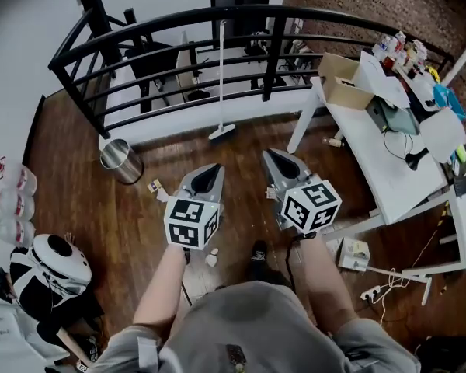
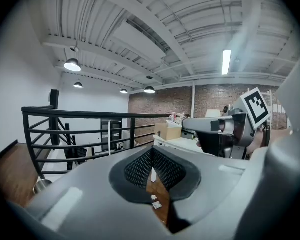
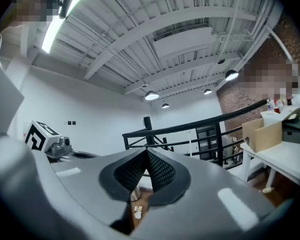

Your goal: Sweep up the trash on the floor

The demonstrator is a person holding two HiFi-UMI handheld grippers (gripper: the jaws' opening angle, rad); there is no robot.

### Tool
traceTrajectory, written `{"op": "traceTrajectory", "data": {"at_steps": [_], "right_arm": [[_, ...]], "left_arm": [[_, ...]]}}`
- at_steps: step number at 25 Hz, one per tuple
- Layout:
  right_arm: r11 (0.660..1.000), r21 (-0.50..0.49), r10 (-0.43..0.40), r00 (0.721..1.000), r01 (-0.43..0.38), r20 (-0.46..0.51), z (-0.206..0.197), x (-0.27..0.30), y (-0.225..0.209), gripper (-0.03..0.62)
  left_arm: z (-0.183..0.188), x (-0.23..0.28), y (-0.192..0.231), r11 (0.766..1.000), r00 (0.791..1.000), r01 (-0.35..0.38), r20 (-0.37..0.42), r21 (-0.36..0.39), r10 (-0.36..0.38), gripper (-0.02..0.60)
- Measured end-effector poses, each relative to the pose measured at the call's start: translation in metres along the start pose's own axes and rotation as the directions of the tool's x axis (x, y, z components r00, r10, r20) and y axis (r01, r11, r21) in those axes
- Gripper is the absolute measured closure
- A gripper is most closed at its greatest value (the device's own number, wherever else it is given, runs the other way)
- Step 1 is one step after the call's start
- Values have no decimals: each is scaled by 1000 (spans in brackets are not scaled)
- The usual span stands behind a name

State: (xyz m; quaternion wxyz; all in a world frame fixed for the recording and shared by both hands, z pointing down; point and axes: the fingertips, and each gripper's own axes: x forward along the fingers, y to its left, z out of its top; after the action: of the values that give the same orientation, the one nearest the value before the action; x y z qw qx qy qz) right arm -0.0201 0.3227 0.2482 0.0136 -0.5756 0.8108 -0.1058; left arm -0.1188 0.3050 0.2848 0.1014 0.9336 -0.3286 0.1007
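- We are looking steeply down on a dark wooden floor [image 1: 132,224], which a curved black railing [image 1: 217,12] is closing off on the far side.
- The left hand-held gripper [image 1: 211,171] is hanging over the floor, pointing toward the railing. In its own view the meshed pads [image 2: 137,169] are meeting in one seam, so it is closed with nothing between the jaws.
- The right hand-held gripper [image 1: 275,158] is hanging just beside it, level with it and pointing the same way. Its pads [image 3: 130,171] are also pressing together, closed and empty.
- The trash scraps [image 1: 154,186] are lying loose on the floor. One pale bit is sitting between the left hand-held gripper and a steel bin [image 1: 123,162]. Another is near the person's shoe [image 1: 258,252], and one more is under the right hand-held gripper's edge.
- We are also seeing scraps through the gap below each pair of jaws, though they are too small to tell apart.
- The broom [image 1: 222,132] is leaning upright against the railing with its head on the floor. It is ahead of both grippers and well apart from them, so neither is touching it.
- The steel bin is standing at the railing's foot, to the left.
- A white counter [image 1: 388,169] is running along the right side, carrying an open cardboard box [image 1: 342,84], papers and a cable.
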Motion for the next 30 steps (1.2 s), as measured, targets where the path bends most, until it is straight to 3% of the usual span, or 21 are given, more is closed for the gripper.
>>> {"op": "traceTrajectory", "data": {"at_steps": [8,12,17,21,30], "right_arm": [[992,22,128,992,-127,-7,40,74,-112,594],[984,60,170,985,-168,-16,33,104,-141,594],[981,52,188,982,-186,-34,30,144,-165,594],[986,-1,166,984,-166,-61,37,192,-195,594],[985,-71,149,981,-158,-126,67,355,-220,594]], "left_arm": [[55,109,31,990,990,-142,-13,2,142,574],[53,138,46,983,981,-185,-56,11,185,574],[57,185,73,982,979,-188,-74,5,188,574],[76,235,105,987,986,-162,-27,12,162,574],[113,318,231,991,992,-126,17,-35,127,574]]}}
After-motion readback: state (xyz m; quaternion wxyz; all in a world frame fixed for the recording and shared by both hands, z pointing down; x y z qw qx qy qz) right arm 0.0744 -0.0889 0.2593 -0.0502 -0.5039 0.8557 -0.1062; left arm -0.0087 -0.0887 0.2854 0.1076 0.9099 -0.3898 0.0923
